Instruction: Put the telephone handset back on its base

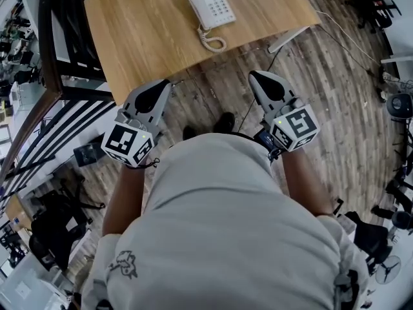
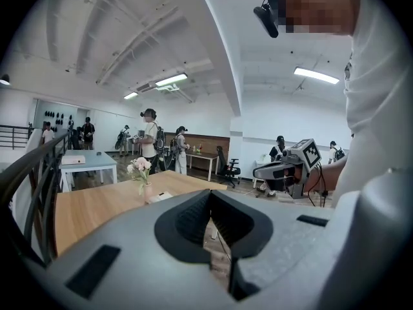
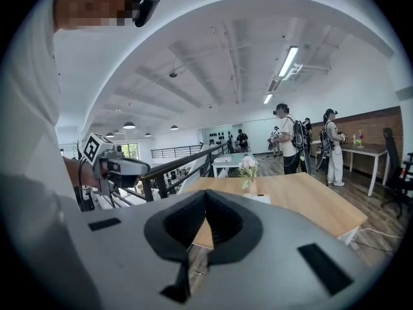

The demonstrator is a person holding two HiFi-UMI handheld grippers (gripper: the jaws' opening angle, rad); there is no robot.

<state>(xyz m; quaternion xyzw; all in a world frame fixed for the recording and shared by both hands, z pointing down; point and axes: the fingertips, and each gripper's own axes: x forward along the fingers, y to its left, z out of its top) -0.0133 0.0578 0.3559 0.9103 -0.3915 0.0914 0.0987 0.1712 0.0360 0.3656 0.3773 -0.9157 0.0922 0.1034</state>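
Person's shirt [image 1: 219,225] fills the foreground. Beyond it, the telephone [image 1: 211,6] sits on the wooden table [image 1: 142,37], its cord [image 1: 213,42] coiled just beside it. Well apart from it, the left gripper [image 1: 162,86] and right gripper [image 1: 258,77] are closed and empty. This looks like the approach step. Next, 1 gripper must reach in and open.

Head view: above the person [image 1: 226,225], facing steeply down; the counter [image 1: 142,24] lies at frame top, well off. Left gripper view: close behind the left hand-held gripper [image 2: 210,196], facing almost level over the counter's near edge. Right gripper view: likewise behind the right hand-held gripper [image 3: 205,196]. All three share the counter.
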